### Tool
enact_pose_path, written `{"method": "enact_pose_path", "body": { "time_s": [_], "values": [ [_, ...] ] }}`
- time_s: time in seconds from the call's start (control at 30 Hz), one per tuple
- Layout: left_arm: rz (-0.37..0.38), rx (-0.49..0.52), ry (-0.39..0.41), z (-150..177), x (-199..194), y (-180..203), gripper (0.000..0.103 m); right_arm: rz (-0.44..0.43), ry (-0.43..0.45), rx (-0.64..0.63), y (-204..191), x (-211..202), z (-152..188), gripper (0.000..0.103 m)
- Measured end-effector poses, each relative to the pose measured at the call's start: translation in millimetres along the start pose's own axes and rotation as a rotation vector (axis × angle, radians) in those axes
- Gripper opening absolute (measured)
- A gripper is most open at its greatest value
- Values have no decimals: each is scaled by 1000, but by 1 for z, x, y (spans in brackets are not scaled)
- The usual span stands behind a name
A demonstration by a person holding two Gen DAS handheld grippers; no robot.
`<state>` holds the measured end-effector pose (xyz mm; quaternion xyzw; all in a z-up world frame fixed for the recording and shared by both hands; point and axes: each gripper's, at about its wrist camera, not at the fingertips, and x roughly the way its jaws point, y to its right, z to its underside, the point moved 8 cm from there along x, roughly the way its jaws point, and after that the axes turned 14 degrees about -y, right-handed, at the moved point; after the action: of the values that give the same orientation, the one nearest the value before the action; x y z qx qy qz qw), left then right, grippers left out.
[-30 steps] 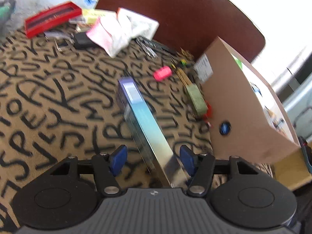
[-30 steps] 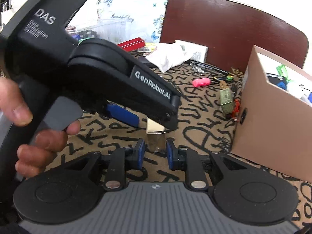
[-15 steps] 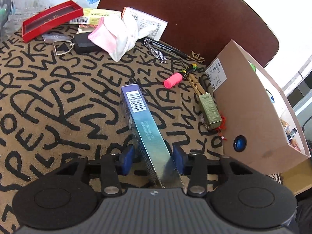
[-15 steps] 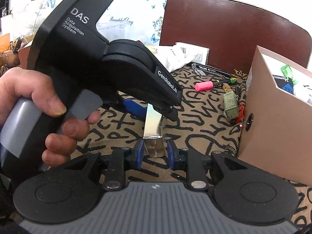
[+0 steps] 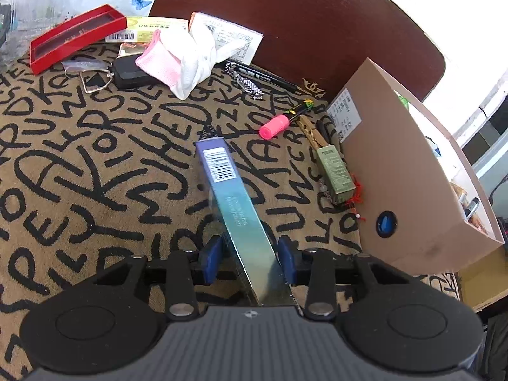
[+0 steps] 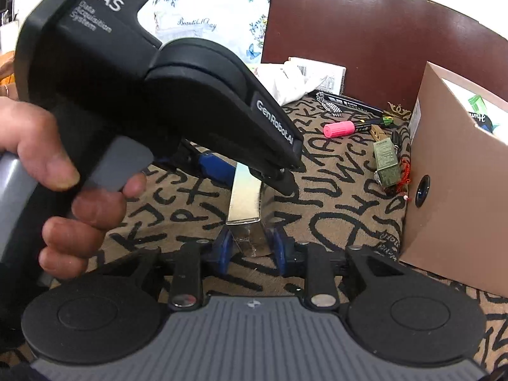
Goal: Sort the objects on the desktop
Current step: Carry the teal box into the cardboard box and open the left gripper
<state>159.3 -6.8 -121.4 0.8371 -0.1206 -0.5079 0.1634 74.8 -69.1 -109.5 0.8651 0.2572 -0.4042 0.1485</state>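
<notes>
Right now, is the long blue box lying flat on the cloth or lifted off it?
Cannot tell fully. The long blue box slants between both tongs; its barcode end seems near the lettered cloth, but contact isn't visible.

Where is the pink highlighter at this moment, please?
In the left wrist view the highlighter lies right of centre on the lettered cloth, beside the wooden clip and just left of the cardboard box.

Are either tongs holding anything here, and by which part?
Both flank the long blue box: left tongs mid-length, right tongs at its silver near end. Both are closing; pad contact cannot be told.
</notes>
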Motion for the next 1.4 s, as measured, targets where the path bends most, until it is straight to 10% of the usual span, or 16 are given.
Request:
{"method": "enact_pose_path", "body": {
  "time_s": [0.8, 1.27, 1.37, 1.4],
  "values": [
    [105, 329, 290, -40, -83, 164, 35, 261, 383, 37, 78, -121, -37, 25],
    [221, 439, 145, -67, 14, 248, 34, 398, 305, 234, 200, -92, -20, 25],
    [244, 434, 126, -71, 23, 245, 70, 403, 249, 269, 216, -75, -17, 30],
    [246, 429, 133, -71, 19, 243, 79, 403, 259, 278, 219, -74, -16, 46]
  ]
}}
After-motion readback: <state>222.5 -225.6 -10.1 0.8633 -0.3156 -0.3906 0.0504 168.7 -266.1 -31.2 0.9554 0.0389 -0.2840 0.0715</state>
